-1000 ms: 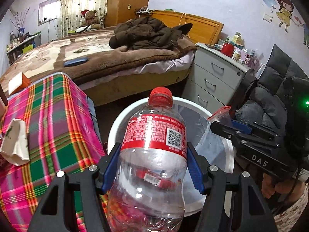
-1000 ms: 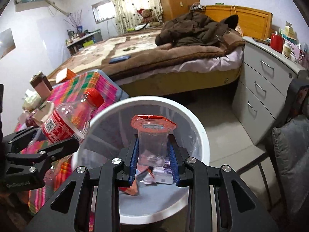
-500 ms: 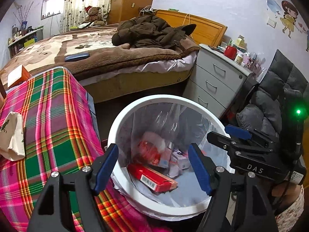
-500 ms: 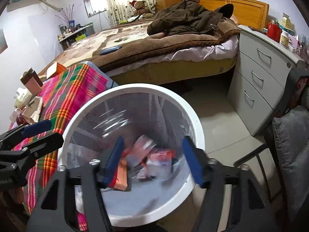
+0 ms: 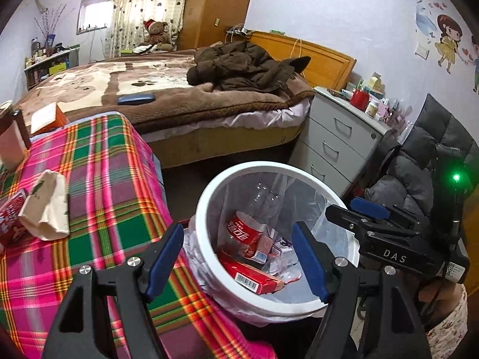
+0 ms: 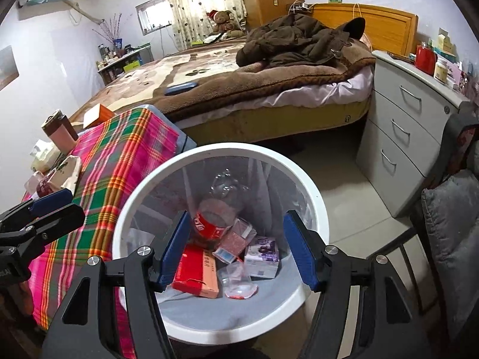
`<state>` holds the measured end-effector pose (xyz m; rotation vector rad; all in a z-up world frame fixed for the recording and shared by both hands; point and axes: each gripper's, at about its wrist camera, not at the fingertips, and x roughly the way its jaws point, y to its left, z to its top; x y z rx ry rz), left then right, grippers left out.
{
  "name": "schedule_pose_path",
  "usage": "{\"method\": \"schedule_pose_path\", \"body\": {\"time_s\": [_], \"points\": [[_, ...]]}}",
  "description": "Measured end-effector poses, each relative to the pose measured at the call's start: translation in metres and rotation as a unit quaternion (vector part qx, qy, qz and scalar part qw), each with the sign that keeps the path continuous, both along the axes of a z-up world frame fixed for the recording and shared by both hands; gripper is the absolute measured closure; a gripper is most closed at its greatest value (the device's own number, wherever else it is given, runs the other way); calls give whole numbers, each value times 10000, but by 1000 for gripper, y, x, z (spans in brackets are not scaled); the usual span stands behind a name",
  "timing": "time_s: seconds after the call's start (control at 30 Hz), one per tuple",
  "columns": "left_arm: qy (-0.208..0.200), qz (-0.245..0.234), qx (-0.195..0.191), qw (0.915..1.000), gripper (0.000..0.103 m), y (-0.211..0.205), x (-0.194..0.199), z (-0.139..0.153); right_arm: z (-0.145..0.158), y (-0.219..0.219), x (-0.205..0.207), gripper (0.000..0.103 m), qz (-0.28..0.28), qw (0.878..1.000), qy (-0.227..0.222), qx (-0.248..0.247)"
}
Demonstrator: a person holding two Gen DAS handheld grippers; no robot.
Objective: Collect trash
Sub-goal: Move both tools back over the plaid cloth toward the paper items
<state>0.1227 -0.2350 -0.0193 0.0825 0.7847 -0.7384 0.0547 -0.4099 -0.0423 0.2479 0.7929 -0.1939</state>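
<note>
Both the left claw (image 5: 238, 261) and right claw (image 6: 238, 249) gape apart, empty, above the white round plastic-lined bin (image 6: 311, 206). The crumpled cream paper bag (image 5: 45, 206) on the plaid-covered counter (image 5: 110, 179) looks light and soft. Pinch its middle fold.

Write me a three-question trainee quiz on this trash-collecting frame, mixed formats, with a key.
1. True or false: the left gripper is clamped on the plastic bottle.
2. Multiple choice: where does the clear plastic cup lie? A) on the plaid tablecloth B) inside the white bin C) on the bed
3. Fill in: the right gripper hangs over the bin with its jaws ____.

Key: 1 false, its jaws stand open and the bottle lies in the bin. 2 B, beside the red carton. 3 open.
</note>
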Motion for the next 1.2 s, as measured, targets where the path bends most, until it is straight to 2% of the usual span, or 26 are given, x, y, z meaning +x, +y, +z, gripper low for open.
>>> {"method": "schedule_pose_path", "body": {"time_s": [0.7, 1.03, 1.2], "points": [[-385, 771, -250, 9960, 27, 97, -4, 26, 35, 71, 8, 37, 567, 9960, -686, -103], [-414, 1379, -323, 9891, 27, 161, 2, 20, 33, 113, 27, 37, 1049, 9915, -771, -78], [-551, 1683, -280, 9838, 27, 193, 3, 18, 29, 136, 40, 37, 1329, 9883, -743, -65]]}}
